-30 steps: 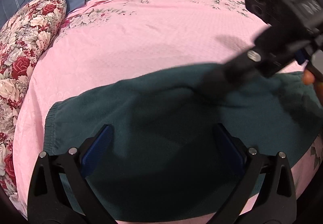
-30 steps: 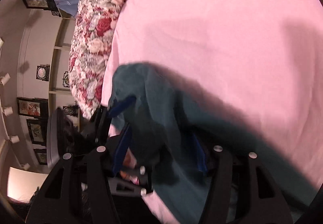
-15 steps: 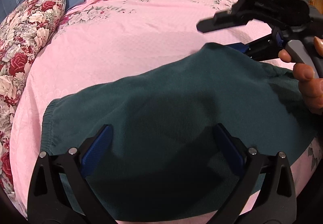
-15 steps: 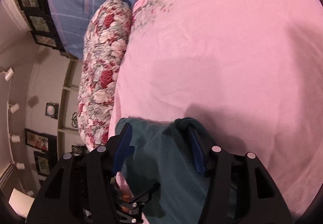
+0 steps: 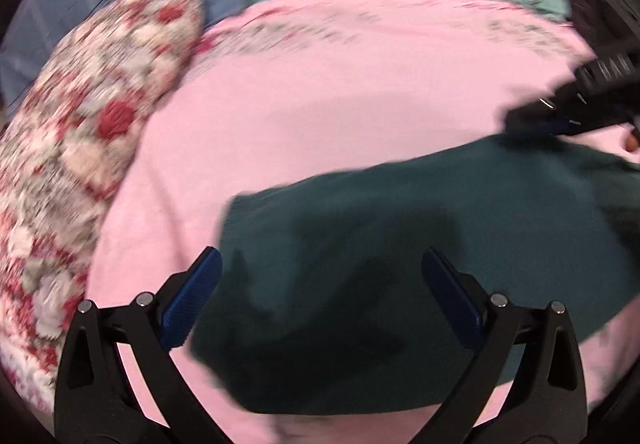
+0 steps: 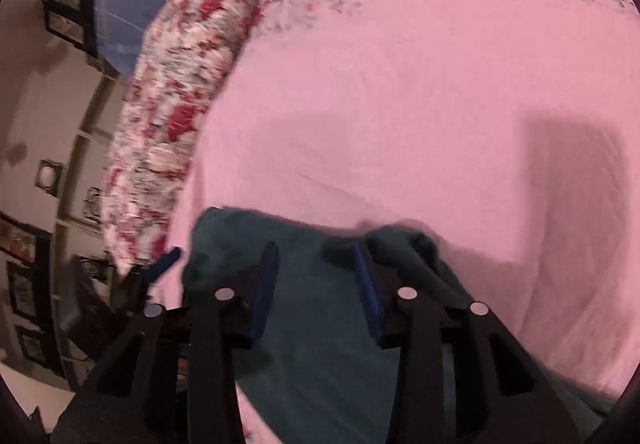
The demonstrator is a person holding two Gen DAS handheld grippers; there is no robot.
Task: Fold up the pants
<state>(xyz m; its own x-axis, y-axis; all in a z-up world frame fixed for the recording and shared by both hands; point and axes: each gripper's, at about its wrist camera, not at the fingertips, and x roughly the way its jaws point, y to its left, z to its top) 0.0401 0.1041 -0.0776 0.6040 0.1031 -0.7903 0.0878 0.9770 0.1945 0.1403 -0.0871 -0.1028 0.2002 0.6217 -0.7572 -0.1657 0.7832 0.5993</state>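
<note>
Teal pants (image 5: 420, 264) lie folded on the pink bed (image 5: 340, 104); our left gripper (image 5: 320, 292) hovers with jaws wide apart; our right gripper (image 6: 316, 280), jaws just closing around the far edge but not clamped, must pinch it before the next fold.

Open pink bedsheet (image 5: 340, 92) beyond the pants (image 5: 400, 264); floral pillow (image 5: 92, 116) flanking left.

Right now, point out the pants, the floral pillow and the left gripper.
pants (image 5: 400, 244), left wrist view, on the flat dark green cloth.
floral pillow (image 5: 100, 104), left wrist view, on its top face.
left gripper (image 5: 320, 292), left wrist view, midway between its blue fingertips.
</note>
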